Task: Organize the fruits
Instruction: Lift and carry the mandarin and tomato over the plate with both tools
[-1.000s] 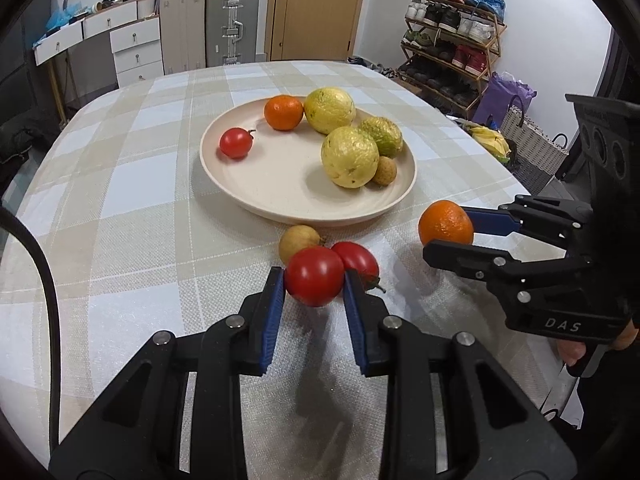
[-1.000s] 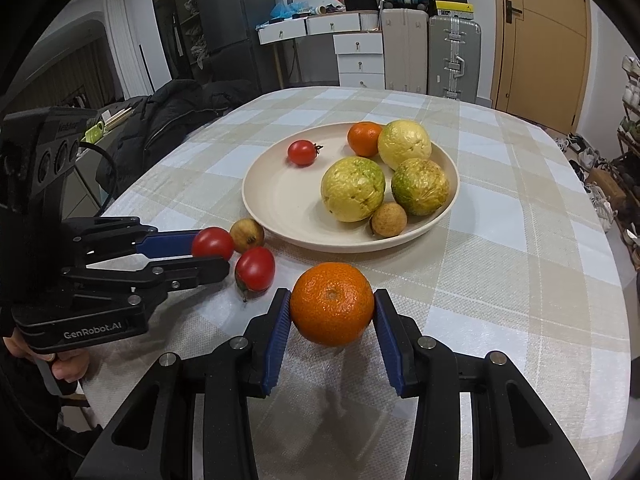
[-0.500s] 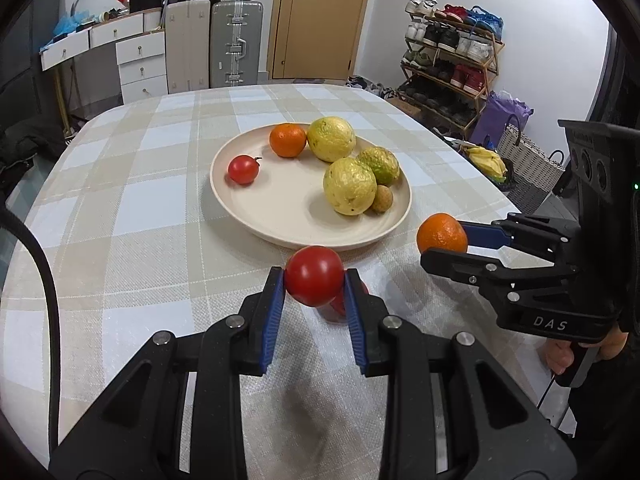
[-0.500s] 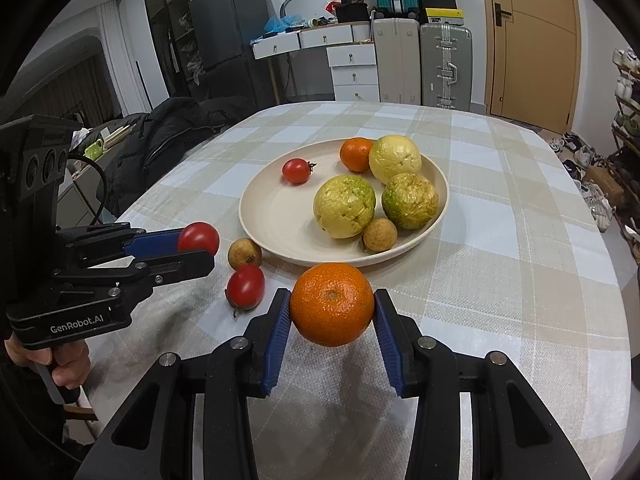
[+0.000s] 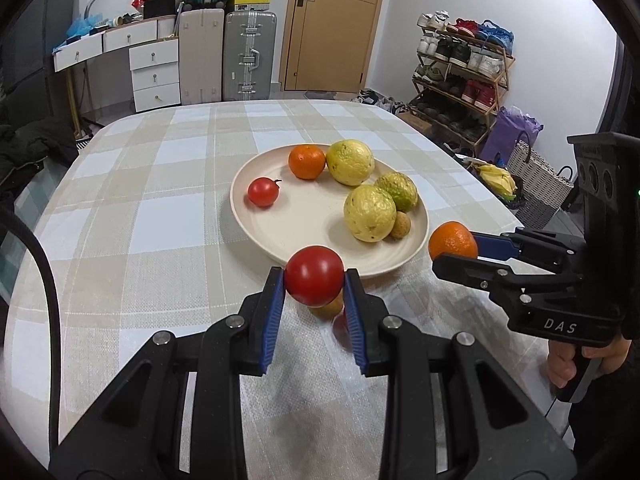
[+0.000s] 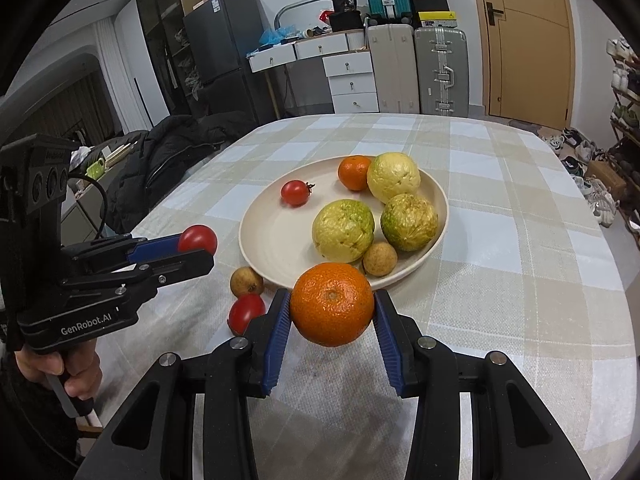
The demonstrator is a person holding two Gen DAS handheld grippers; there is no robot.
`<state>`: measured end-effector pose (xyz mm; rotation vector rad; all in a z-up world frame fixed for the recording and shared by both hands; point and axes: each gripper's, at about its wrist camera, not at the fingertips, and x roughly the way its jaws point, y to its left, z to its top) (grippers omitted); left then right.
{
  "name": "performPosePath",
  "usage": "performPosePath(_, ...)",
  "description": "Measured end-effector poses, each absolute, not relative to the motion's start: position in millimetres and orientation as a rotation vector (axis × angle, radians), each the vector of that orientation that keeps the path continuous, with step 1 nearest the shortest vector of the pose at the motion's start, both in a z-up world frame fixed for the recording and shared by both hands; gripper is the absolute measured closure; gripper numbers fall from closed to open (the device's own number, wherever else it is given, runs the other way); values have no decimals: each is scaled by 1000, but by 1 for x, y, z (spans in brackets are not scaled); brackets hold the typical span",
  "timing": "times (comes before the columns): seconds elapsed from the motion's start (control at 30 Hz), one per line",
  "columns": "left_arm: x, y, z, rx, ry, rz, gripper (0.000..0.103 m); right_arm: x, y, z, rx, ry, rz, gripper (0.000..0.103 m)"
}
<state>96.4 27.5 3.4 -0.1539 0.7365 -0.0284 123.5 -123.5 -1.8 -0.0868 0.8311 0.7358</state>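
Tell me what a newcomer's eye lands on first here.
First, the two fruits held off the checked table: a red tomato clamped in the left tongs, and an orange clamped in the right tongs. Just beyond them sits the cream plate, holding six more fruits.

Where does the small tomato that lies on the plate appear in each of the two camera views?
Left wrist view: small tomato lies left of centre, at the plate's left side.
Right wrist view: it lies just left of centre, at the plate's upper left.
Shared landmark: the orange on the plate, up and to the right of it.
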Motion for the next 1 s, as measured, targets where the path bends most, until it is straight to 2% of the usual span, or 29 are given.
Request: performPosePath(1.0, 151, 24, -11, -117, 758, -9, 76, 162, -94, -12, -55, 895, 704, 61)
